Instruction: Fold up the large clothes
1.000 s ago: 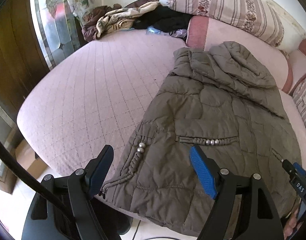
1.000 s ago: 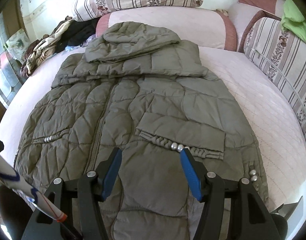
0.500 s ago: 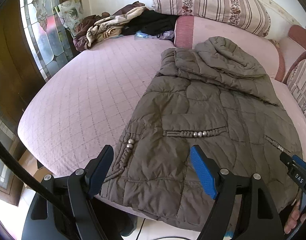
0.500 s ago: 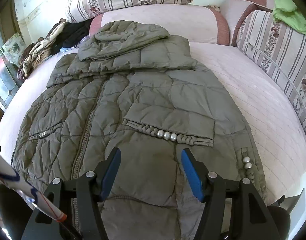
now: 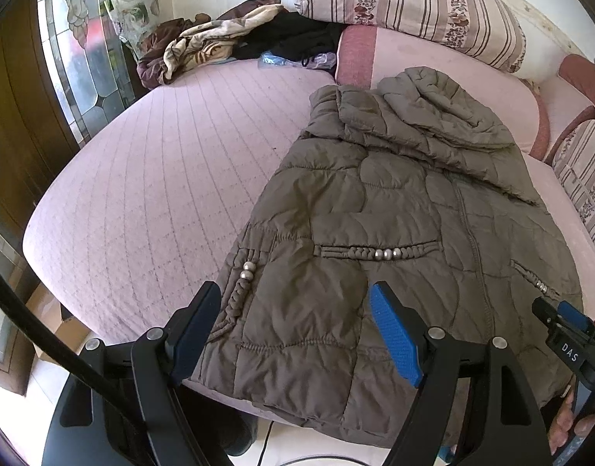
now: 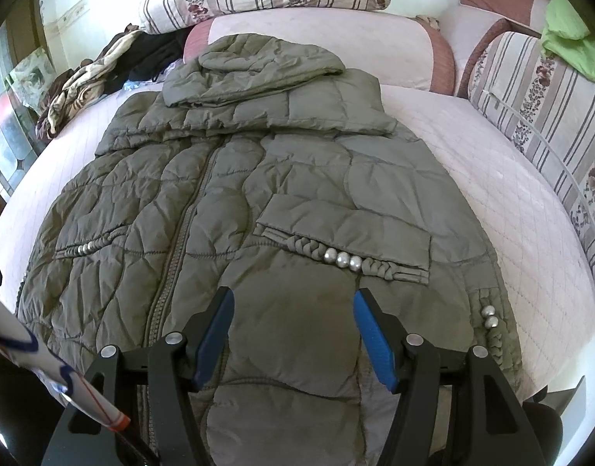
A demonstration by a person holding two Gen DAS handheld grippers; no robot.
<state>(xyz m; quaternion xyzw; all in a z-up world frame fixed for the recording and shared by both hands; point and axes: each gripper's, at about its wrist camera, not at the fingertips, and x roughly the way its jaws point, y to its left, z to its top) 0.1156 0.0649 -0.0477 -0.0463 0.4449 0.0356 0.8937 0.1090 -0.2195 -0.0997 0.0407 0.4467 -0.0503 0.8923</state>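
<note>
While looking along the left tongs point(image 5: 293, 334): spread wide, gripping nothing, hovering over the near left hem of the olive coat point(image 5: 394, 233). Coat laid flat, front up, on the pink bed point(image 5: 150, 178), hood toward the striped pillow point(image 5: 410, 4). Pile of clothes point(image 5: 220, 42) at the far corner.

From the right side: right tongs point(image 6: 293, 330) also spread, empty, above the coat's point(image 6: 258, 194) lower front just below the beaded pocket point(image 6: 342, 233). Green cloth point(image 6: 573, 46) on the striped cushion.
</note>
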